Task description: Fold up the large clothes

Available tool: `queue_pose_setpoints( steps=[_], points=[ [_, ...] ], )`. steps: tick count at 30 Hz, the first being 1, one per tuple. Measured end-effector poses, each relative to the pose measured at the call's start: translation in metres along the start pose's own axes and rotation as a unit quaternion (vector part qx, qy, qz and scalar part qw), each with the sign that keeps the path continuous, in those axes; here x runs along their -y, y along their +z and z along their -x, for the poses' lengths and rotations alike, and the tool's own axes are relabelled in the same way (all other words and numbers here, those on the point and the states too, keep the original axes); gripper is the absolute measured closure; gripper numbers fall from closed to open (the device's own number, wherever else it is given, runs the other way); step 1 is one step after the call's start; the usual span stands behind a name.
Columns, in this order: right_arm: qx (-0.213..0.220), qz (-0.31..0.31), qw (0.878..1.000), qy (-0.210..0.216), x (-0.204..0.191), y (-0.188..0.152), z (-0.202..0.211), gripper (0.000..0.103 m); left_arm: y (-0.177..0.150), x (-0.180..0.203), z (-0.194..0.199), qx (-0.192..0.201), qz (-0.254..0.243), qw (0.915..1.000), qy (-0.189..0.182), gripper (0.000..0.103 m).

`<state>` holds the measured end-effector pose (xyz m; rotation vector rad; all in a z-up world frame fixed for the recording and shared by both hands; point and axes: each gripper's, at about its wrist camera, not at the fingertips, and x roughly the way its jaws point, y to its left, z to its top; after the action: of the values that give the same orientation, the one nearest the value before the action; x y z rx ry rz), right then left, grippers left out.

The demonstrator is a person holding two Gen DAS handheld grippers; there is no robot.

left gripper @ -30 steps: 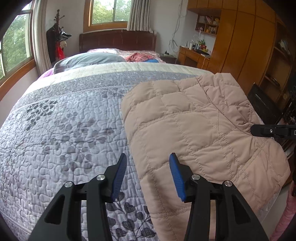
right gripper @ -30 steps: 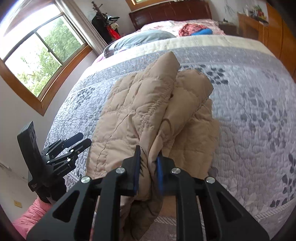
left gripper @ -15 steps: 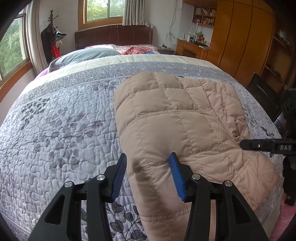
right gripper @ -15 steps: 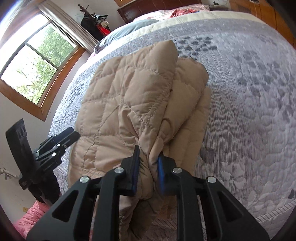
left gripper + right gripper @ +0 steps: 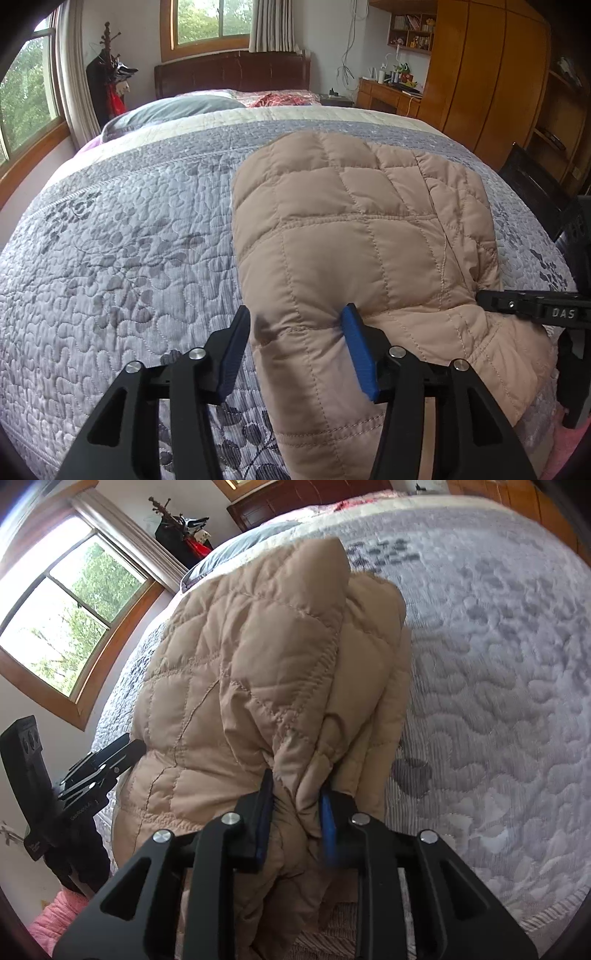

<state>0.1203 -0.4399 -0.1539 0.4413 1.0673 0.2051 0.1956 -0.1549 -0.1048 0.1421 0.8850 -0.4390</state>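
jacket (image 5: 362, 236) on bed (image 5: 122, 258) | left tool (image 5: 295, 343) opening astride its fold | right tool (image 5: 295, 808) opening, fabric between pads

Each tool, the left tool (image 5: 295, 347) and the right tool (image 5: 295, 812), is built of angular black arms fastened with round silver screws and faced with ribbed blue pads (image 5: 358, 354), while white lettering is printed on one black body.

Daylight is entering through the windows (image 5: 207, 22), lighting my views evenly with soft shadows. Window (image 5: 55, 620) glare is washing out my right view, where the bedspread (image 5: 498, 664) is blurring. Fisheye edges are bending, corners darkening.
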Motion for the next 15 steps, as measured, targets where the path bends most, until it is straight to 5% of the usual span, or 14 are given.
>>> queue_pose_setpoints(
  steps=[9,15],
  points=[
    [0.072,0.064,0.993,-0.074,-0.042,-0.017,0.072,0.071,-0.007,0.007,0.052,0.027,-0.015,0.9995,-0.005,0.051],
    [0.045,0.111,0.992,-0.029,-0.067,-0.040,0.074,0.077,-0.023,0.015,0.070,0.026,-0.023,0.9993,-0.013,0.051]
  ],
)
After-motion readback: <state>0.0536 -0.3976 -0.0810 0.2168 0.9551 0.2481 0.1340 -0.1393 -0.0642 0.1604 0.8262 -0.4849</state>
